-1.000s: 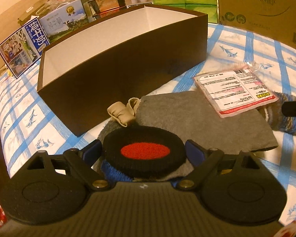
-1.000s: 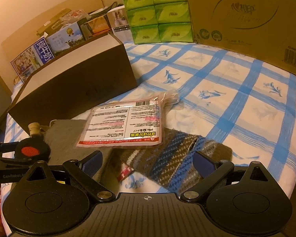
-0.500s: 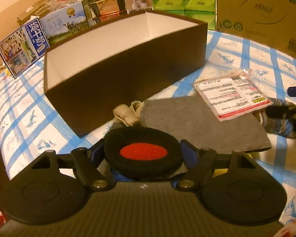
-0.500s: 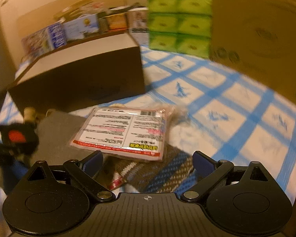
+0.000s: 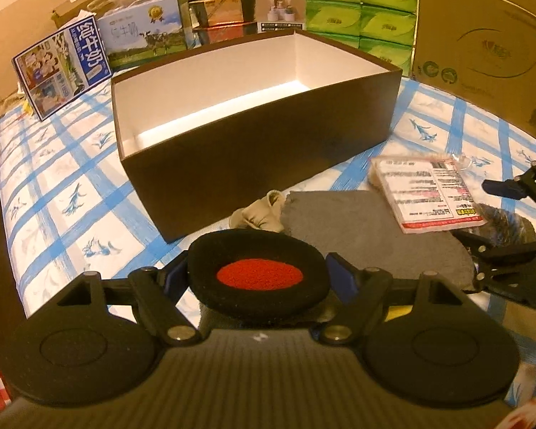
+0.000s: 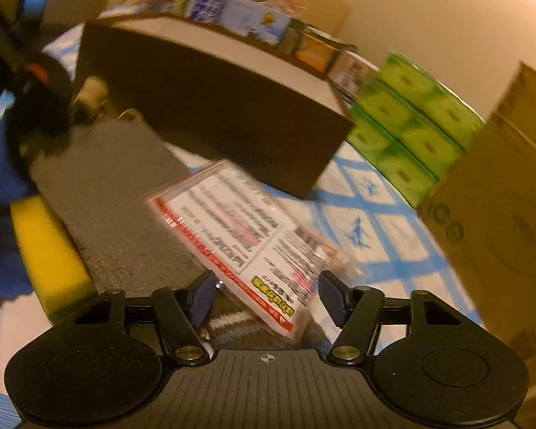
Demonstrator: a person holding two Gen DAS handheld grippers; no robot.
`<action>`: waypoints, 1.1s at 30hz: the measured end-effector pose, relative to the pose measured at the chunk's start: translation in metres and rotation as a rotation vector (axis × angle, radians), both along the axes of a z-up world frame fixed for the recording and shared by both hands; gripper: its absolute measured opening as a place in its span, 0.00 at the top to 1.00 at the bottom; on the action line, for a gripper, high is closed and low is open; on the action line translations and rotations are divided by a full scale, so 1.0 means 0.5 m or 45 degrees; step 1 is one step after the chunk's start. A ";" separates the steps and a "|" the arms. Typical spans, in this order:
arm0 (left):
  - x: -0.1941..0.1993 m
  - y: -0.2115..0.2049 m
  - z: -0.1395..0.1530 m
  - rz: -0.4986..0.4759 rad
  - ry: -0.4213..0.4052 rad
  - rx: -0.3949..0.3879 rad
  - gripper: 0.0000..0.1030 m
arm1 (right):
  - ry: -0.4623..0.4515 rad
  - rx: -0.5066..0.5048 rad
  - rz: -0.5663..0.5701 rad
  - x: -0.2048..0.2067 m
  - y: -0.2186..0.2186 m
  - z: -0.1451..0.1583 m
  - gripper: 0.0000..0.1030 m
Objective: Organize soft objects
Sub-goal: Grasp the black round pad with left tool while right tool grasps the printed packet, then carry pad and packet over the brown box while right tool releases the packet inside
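Clutter rings the bed [image 5: 64, 193], which wears a blue-checked sheet. Milk cartons [image 5: 62, 68], gift boxes, green tissue packs [image 5: 361, 3] and a large cardboard carton [image 5: 482, 46] line the far edge from 10 to 2 o'clock in the left wrist view.

Brown box [image 5: 253, 150], white inside, open-topped, sits at 12 o'clock, directly beyond the left tongs [image 5: 257, 279]. Its near wall stands between the tongs and its interior.

Left tongs clamped on a black round pad with a red centre [image 5: 259, 273]; both pads press its sides. Below it a grey cloth [image 5: 361, 228] lies flat on the sheet, a beige knotted item [image 5: 259, 214] touching its 10 o'clock corner, just beside the box.

Printed packet [image 6: 246, 239] lies partly on the grey cloth and partly over a striped knit piece [image 5: 507, 223]. Right tongs [image 6: 264, 298], rolled to one side, are closing with the packet's near corner between the fingers; pads not yet touching it.

A yellow sponge-like block [image 6: 50, 250] and blue knit fabric [image 6: 0, 186] show at 9 o'clock in the right view.

Right view is heavily motion-blurred; packet text unreadable. Striped knit mostly hidden under the packet. The box floor is only partly in view.
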State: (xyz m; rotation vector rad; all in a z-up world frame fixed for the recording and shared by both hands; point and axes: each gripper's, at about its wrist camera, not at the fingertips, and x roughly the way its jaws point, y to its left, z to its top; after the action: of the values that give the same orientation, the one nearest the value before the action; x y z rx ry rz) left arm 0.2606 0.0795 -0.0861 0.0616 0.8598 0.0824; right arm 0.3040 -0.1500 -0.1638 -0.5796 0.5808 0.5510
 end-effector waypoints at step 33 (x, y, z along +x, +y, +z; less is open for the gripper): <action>-0.005 0.017 0.081 0.075 -0.094 0.026 0.24 | -0.020 0.331 -0.184 0.063 -0.070 0.153 0.99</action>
State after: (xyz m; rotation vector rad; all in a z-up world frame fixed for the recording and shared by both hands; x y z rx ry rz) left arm 0.2580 0.0880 -0.0457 0.0522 0.7868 0.1477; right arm 0.3356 -0.1848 -0.0872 -0.2932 0.5221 0.4754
